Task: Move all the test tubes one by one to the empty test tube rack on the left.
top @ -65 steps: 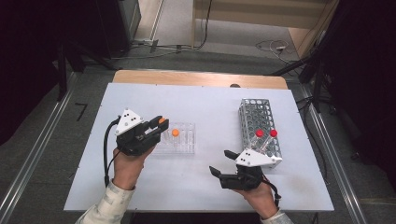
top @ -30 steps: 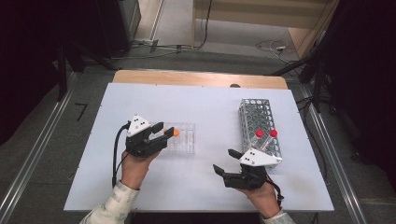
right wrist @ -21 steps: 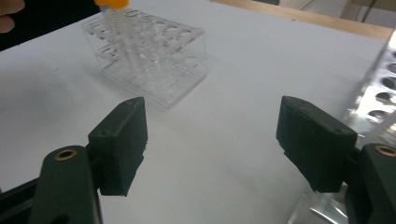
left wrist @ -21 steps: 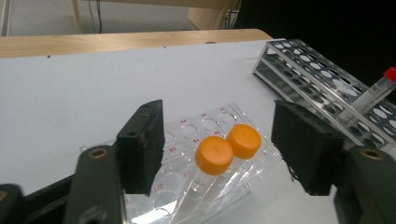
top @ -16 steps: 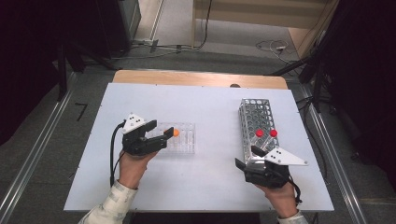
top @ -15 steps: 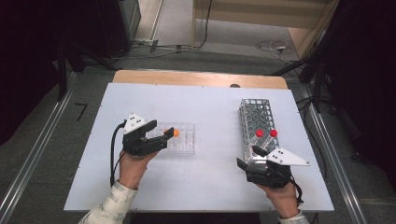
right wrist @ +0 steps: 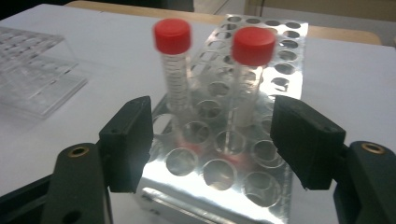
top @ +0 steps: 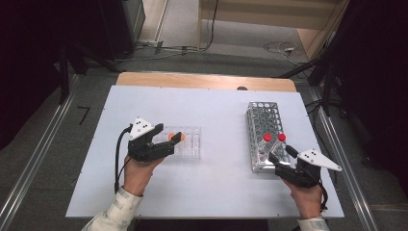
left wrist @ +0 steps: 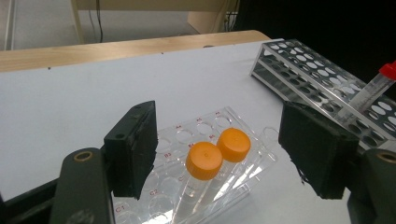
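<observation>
Two orange-capped tubes stand tilted in a clear plastic rack on the white table. My left gripper is open around them, a gap on each side; its jaws have just been opening. In the high view this left gripper sits at the clear rack's left end. Two red-capped tubes stand in a metal rack. My right gripper faces them, open and apart from them; its jaws have just been closing a little. From above, the right gripper is at the metal rack's near end.
The white table has a wooden strip along its far edge. Dark floor, rails and cables surround it. The metal rack with one red-capped tube lies beyond the left gripper's right jaw.
The right hand has moved right, from the table's middle front to the near end of the metal rack. The left hand stayed at the clear rack and its jaws stand wider.
</observation>
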The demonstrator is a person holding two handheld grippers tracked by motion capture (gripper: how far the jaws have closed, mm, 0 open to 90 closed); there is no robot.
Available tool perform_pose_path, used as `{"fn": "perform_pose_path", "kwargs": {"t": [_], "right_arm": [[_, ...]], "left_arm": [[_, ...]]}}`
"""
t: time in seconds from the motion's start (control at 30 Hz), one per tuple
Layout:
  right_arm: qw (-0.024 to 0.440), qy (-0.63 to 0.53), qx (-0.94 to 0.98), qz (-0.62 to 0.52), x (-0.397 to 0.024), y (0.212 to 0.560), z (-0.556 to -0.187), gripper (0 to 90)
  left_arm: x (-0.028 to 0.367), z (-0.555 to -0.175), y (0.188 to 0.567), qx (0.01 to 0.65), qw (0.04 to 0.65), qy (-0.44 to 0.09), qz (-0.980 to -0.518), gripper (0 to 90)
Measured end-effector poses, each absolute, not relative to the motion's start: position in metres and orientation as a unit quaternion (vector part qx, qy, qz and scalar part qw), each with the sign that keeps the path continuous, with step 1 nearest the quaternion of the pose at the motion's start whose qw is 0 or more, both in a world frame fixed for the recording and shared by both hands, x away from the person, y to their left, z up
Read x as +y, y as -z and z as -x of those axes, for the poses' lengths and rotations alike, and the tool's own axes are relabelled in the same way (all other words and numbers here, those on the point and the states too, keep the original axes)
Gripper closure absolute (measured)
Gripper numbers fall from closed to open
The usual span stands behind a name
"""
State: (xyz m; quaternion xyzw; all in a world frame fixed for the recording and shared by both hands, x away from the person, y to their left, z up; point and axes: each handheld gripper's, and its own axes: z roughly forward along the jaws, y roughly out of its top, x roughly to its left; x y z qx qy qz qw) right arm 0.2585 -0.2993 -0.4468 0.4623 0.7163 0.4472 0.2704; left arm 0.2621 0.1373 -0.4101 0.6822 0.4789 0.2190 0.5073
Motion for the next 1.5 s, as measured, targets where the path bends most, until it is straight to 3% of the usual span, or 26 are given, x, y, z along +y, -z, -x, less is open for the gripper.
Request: {"fn": "perform_pose_path", "kwargs": {"t": [0.17,0.63,0.97,1.2,1.5], "right_arm": [[0.281,-0.438,0.708,-0.477,-0.303,0.451,-0.275,36.3],[0.294,-0.425,0.705,-0.486,-0.296,0.458,-0.289,70.8],[0.311,-0.446,0.69,-0.477,-0.296,0.438,-0.283,71.7],[0.336,-0.464,0.677,-0.462,-0.297,0.415,-0.271,71.8],[0.319,-0.469,0.683,-0.46,-0.296,0.405,-0.26,71.9]], "left_arm": [[0.136,-0.262,0.41,0.477,0.507,-0.22,-0.683,28.9],[0.136,-0.262,0.412,0.475,0.508,-0.219,-0.684,28.8],[0.134,-0.263,0.412,0.477,0.505,-0.223,-0.684,21.4],[0.134,-0.262,0.411,0.478,0.506,-0.223,-0.683,21.1],[0.135,-0.261,0.409,0.476,0.51,-0.224,-0.68,21.1]]}}
